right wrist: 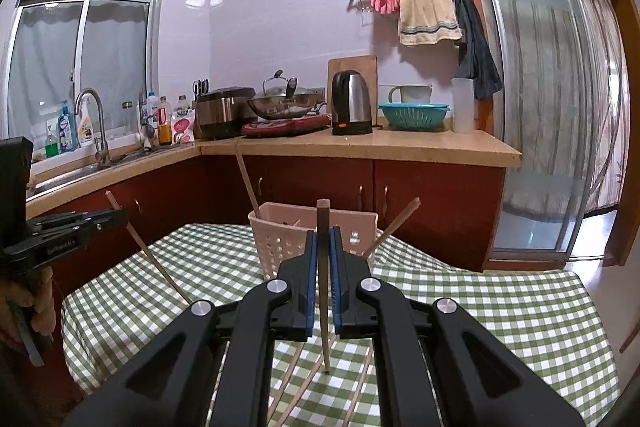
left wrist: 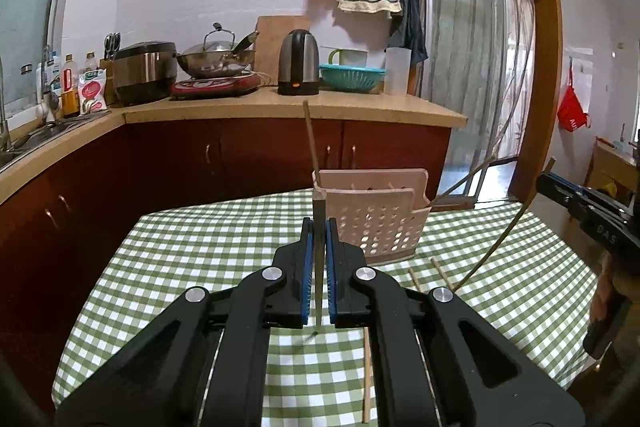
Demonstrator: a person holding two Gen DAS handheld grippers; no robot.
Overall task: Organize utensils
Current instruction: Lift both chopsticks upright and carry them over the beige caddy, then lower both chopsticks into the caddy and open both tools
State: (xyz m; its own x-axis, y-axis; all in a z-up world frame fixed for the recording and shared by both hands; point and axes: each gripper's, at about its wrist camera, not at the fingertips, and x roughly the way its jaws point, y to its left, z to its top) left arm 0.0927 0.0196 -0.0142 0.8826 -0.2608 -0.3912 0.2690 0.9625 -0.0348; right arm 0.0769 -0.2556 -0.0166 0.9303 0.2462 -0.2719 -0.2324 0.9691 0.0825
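Left wrist view: we see the left gripper clamped on a dark chopstick, just before the pink basket. Loose chopsticks lie on the checked tablecloth; the right gripper's body reads "DAS".

Right wrist view: the right gripper pinches another dark chopstick; only here do we see the faucet.

Upright chopsticks, pink basket behind
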